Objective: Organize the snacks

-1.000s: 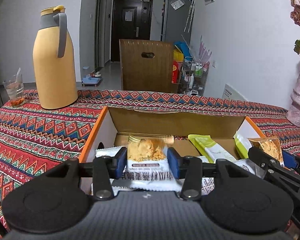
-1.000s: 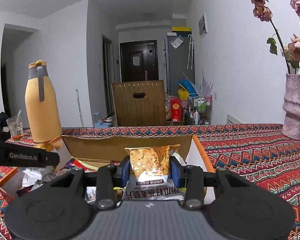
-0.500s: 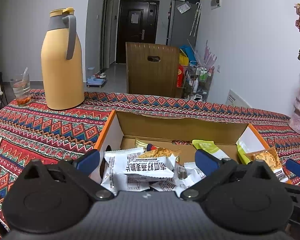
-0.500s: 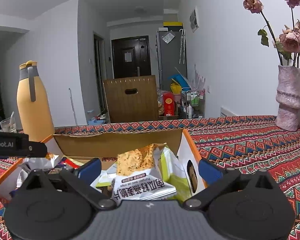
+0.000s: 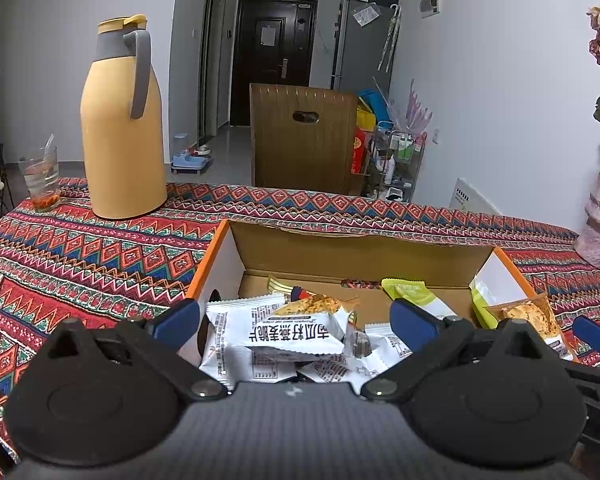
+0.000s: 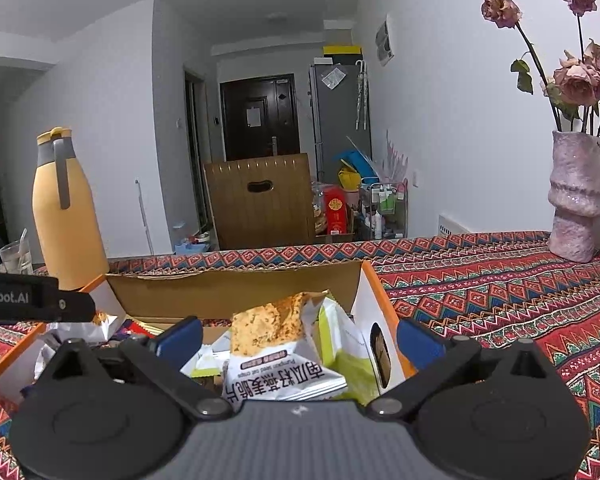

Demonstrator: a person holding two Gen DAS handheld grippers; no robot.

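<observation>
Cardboard box (image 5: pixel 352 248) walls ring my wide-spread left gripper (image 5: pixel 296 320) above a white snack packet (image 5: pixel 296 332); my right gripper (image 6: pixel 300 334), equally wide, grips nothing over another cracker packet (image 6: pixel 278 364).

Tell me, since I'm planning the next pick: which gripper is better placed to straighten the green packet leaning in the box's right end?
Right, probably. The right gripper is open over that end, the green packet between its fingers. The left gripper is open over white packets at the box's left end.
</observation>
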